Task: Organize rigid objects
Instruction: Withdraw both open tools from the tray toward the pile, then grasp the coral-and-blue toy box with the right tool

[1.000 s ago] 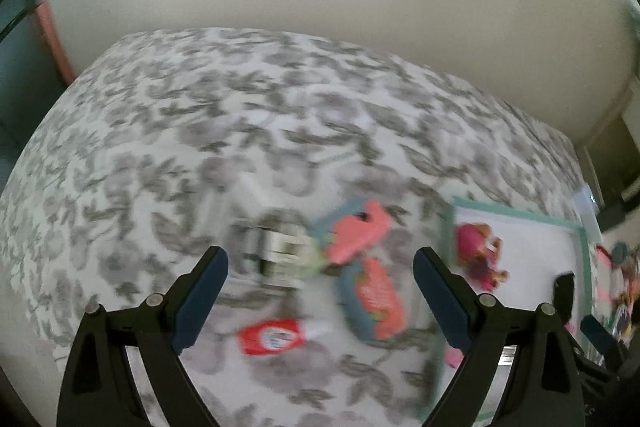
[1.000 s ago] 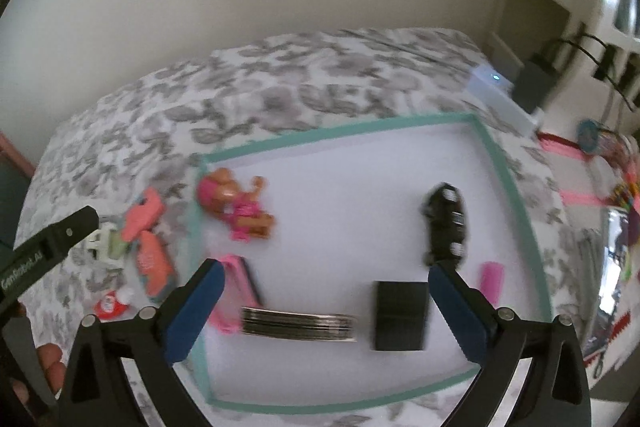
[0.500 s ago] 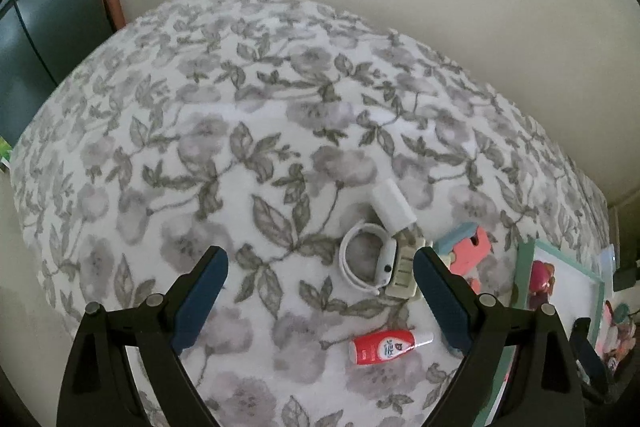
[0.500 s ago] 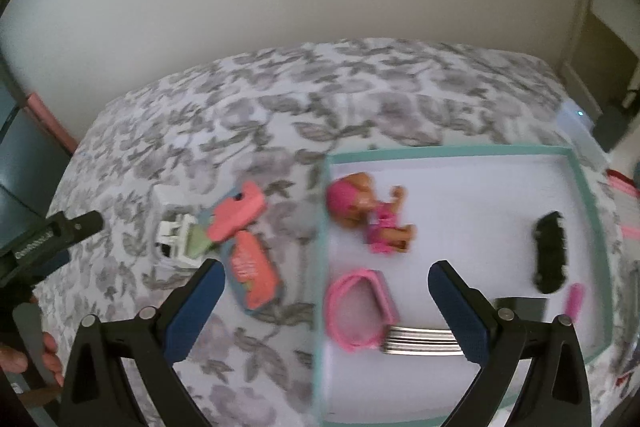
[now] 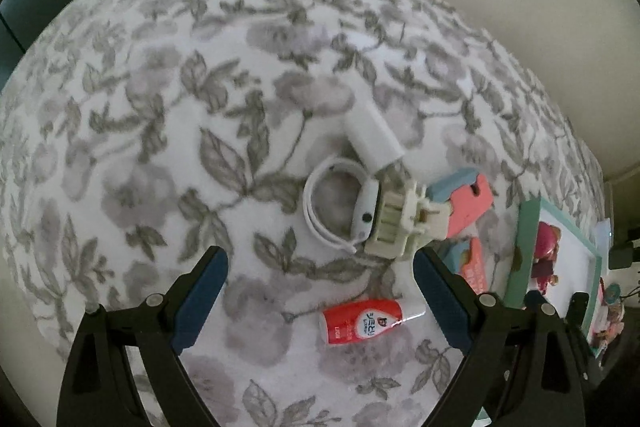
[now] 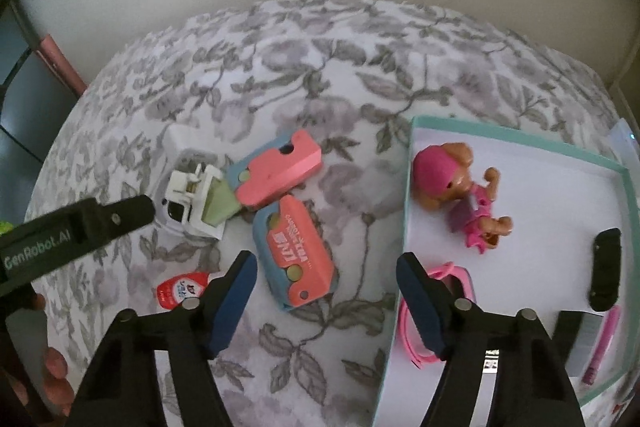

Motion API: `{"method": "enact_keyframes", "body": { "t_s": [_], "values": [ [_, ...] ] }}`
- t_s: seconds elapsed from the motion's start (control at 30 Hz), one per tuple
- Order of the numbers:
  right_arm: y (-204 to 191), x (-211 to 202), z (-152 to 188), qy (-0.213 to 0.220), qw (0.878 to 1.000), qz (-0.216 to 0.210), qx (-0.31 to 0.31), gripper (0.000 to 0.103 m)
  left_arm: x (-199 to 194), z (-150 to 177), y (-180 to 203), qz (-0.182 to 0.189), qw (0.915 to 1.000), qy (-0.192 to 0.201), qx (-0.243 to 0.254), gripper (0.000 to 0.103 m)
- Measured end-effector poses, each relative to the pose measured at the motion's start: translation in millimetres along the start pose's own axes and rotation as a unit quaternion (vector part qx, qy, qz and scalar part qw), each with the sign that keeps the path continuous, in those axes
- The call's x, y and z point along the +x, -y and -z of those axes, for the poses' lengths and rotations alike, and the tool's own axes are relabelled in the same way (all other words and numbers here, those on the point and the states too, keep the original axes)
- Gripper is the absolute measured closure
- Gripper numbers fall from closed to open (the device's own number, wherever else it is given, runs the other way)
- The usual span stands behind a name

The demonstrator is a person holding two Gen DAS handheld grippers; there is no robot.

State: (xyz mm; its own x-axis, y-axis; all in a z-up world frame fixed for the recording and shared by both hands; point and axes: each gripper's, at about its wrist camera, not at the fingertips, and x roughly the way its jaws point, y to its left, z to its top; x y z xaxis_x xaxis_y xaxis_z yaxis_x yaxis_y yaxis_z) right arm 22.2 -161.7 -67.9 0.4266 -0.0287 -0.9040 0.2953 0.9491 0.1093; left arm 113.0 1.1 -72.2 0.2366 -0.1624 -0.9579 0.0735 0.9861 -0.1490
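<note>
Two pink-and-blue boxes (image 6: 294, 251) on the floral cloth (image 6: 320, 75), one red tube (image 5: 362, 321), one white clip (image 5: 400, 223). Tray (image 6: 408, 211) holds one doll (image 6: 460, 187), possibly one pink band (image 6: 408, 327), partly hidden. Right gripper (image 6: 324, 301) closing, nothing pinched; left gripper (image 5: 320, 301) spread, empty.

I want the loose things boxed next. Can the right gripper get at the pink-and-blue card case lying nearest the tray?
Probably yes: the right gripper, jaws closing and empty, hovers over the card case, with nothing covering it.
</note>
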Motion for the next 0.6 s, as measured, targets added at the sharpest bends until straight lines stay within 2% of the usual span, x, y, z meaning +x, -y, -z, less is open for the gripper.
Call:
{"method": "enact_keyframes", "body": {
  "t_s": [0.1,0.2,0.27,0.6],
  "values": [
    [-5.3,2.0,-3.1,0.003,1.000,0.013,-0.017,0.034,8.5,0.7,-1.7,-0.009,0.9999,-0.009,-0.006,0.009],
    [-11.2,3.7,-5.6,0.001,0.999,0.013,-0.029,0.035,14.5,0.3,-4.5,-0.006,0.9997,-0.018,-0.015,0.009],
    [-14.4,8.4,-6.9,-0.004,0.999,0.010,-0.035,0.041,16.0,0.0,-5.1,-0.003,0.9997,-0.020,-0.017,0.009],
    [-23.9,36.6,-10.7,-0.021,0.999,0.002,-0.043,0.045,20.9,-0.4,-5.5,0.000,0.9995,-0.024,-0.021,0.009]
  ]
}}
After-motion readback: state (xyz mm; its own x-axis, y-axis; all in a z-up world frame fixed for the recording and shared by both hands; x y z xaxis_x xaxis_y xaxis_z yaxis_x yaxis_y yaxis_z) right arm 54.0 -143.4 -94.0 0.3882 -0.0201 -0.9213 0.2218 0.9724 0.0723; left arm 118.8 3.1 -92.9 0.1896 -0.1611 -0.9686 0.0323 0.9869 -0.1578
